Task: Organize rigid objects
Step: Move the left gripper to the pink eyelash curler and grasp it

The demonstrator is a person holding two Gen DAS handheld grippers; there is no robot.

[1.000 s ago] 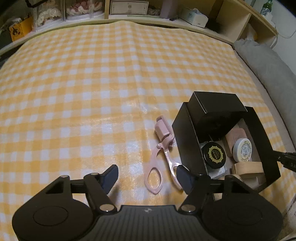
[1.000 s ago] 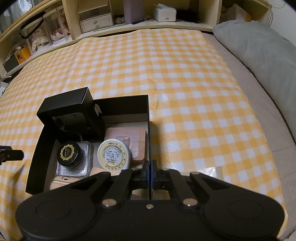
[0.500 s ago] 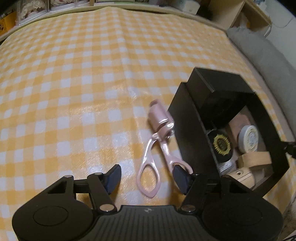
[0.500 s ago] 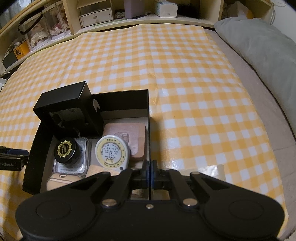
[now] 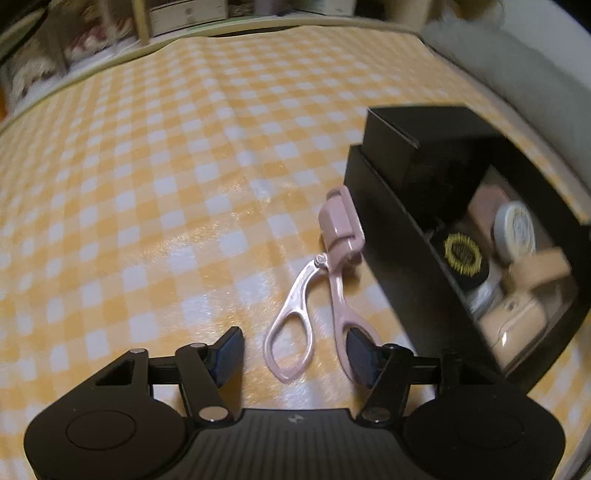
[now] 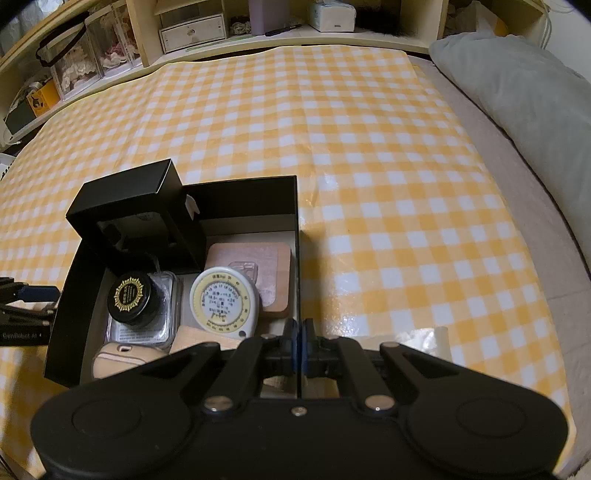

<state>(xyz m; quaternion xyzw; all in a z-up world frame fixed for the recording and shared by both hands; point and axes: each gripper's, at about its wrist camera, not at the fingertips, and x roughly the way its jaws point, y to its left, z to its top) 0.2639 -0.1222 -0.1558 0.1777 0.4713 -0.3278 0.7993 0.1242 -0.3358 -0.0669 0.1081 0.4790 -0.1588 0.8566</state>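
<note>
Covering the bed, the yellow checked cloth [image 6: 369, 155] is the work surface; shelves [image 6: 192, 29] run along its 12 o'clock edge and a grey pillow [image 6: 517, 96] lies at 2 o'clock. The black box [image 5: 399, 266] sits open on the cloth at 3 o'clock in the left wrist view and already holds a smaller black carton [image 6: 125, 206], a pink pad [image 6: 273, 269], a round tape measure [image 6: 223, 299] and a black jar [image 6: 129, 295], so it is evidently the collection point. The right tongs [image 6: 298, 350] are clamped shut on the box's right wall, probably to steady it for loading. The pink eyelash curler [image 5: 321, 280] lies flat just beside the box's outer wall, handles toward 6 o'clock. The left tongs [image 5: 295, 350] straddle those handles, half wide and closing; one pad covers the right loop and firm contact cannot be confirmed.
</note>
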